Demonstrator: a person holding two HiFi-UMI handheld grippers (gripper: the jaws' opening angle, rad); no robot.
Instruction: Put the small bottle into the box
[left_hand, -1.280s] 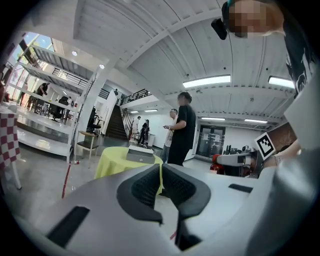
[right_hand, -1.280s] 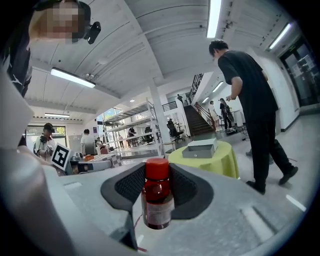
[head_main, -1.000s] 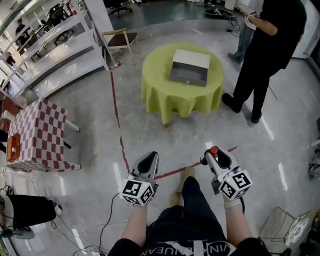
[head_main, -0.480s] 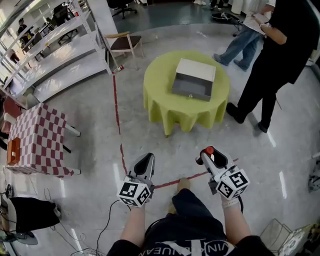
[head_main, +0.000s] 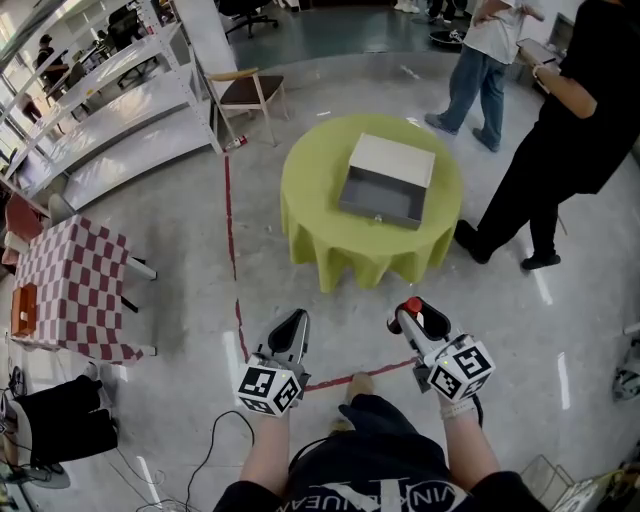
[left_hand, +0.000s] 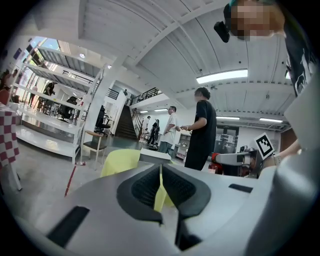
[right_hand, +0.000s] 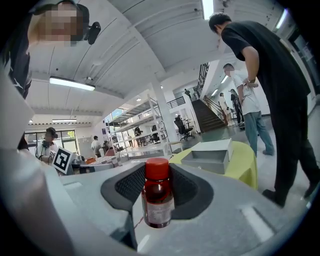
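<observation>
A: Changed since a second ago?
B: Closer to the table (head_main: 330, 240) with the yellow cloth. Sits lower and a bit bigger in the head view than before. Both grippers carried forward too. Walking approach, nothing more.

A: Small bottle?
B: Held in the right gripper (head_main: 412, 312), red cap up. Seen upright in the right gripper view as the small bottle (right_hand: 157, 197), clamped at the body between the dark pads. Same grip as a second back, no slip visible.

A: Left gripper?
B: Left gripper (head_main: 293, 322) carrying nothing. Pressed almost together in its own view, just a thin slit with yellow cloth showing through.

A: Box?
B: Box (head_main: 385, 180) on the table, grey, open side up, looks empty. Well apart from the bottle yet.

A: Meaning for the task?
B: Carry step, roughly midway by my read. More floor to cover, then a reach over the rim and a release. Worth watching the person in black (head_main: 570, 150) just beside the table's right edge.
</observation>
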